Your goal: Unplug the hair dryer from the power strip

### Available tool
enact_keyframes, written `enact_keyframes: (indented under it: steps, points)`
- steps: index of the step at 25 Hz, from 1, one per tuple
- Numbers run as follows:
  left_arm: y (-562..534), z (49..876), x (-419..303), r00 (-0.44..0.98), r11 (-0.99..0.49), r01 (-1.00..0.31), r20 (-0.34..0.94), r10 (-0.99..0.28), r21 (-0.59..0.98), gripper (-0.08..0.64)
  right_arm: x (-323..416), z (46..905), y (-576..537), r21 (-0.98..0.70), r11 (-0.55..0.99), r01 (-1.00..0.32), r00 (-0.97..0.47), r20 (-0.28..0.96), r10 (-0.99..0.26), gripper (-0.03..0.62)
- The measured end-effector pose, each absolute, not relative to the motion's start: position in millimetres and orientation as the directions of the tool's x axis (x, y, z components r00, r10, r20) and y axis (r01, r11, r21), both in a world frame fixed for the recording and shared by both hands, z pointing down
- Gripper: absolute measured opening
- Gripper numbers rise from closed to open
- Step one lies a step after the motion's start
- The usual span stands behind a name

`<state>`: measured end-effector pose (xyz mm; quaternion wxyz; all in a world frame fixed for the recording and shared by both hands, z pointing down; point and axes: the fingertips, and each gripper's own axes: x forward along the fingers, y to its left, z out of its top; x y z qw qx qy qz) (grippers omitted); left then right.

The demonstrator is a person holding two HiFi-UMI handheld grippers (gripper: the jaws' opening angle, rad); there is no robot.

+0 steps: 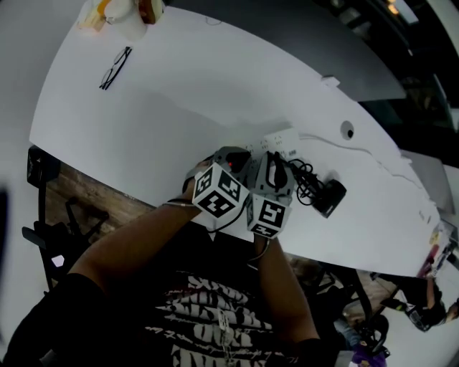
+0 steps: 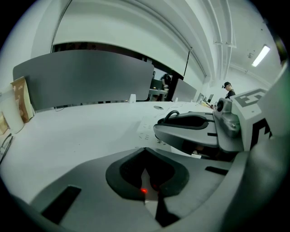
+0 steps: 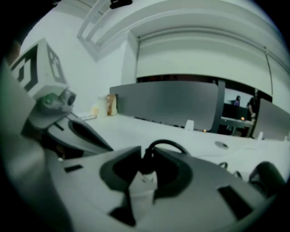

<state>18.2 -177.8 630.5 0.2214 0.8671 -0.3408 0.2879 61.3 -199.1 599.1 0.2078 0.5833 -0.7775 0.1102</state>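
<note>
The white power strip [image 1: 281,138] lies on the white table [image 1: 143,122], and both grippers crowd in on it from the near side. My left gripper [image 1: 237,159] is shut on a white part of the strip [image 2: 151,199] with a red light glowing beside it. Just to its right, my right gripper [image 1: 275,166] is shut on a white plug [image 3: 144,183], whose black cord [image 3: 165,144] loops up out of the jaws. That cord [image 1: 305,175] coils toward the black hair dryer [image 1: 328,195], which lies on the table to the right.
Glasses [image 1: 115,67] and some bags [image 1: 118,11] sit at the table's far left. A round cable hole [image 1: 347,130] and a thin white cable [image 1: 373,154] lie right of the strip. A grey divider panel [image 3: 172,104] runs along the far edge.
</note>
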Motion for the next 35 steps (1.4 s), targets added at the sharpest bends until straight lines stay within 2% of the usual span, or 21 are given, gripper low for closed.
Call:
enact_keyframes:
  steps: [6, 13, 17, 20, 24, 26, 35]
  points:
    - [-175.5, 630.7, 16.9, 0.605, -0.655, -0.728, 0.639, -0.475, 0.202, 0.025, 67.0, 611.4, -194.1, -0.064, 0.268, -0.961, -0.268, 0.446, -0.854, 0.103]
    - [-175.1, 632.1, 16.5, 0.591, -0.637, -0.744, 0.644, -0.486, 0.202, 0.025, 57.3, 613.0, -199.4, 0.074, 0.385, -0.920, -0.302, 0.492, -0.817, 0.110]
    - [-176.2, 634.1, 18.2, 0.585, -0.647, -0.741, 0.646, -0.490, 0.179, 0.025, 58.6, 614.1, -198.1, 0.070, 0.399, -0.914, -0.315, 0.499, -0.808, 0.114]
    - [-176.4, 636.1, 17.2, 0.584, -0.648, -0.740, 0.647, -0.490, 0.178, 0.025, 58.5, 622.3, -195.6, 0.010, 0.413, -0.911, -0.348, 0.518, -0.781, 0.114]
    - [-174.7, 639.5, 19.1, 0.585, -0.659, -0.730, 0.663, -0.467, 0.179, 0.025, 56.2, 633.1, -180.0, -0.080, 0.512, -0.855, -0.458, 0.578, -0.675, 0.200]
    - [-177.4, 638.8, 19.4, 0.587, -0.671, -0.722, 0.663, -0.465, 0.170, 0.025, 55.8, 630.1, -175.4, -0.092, 0.532, -0.842, -0.474, 0.595, -0.649, 0.213]
    - [-179.2, 641.7, 20.2, 0.572, -0.707, -0.698, 0.679, -0.460, 0.109, 0.025, 70.3, 623.2, -140.8, -0.208, 0.507, -0.837, -0.508, 0.642, -0.574, 0.218]
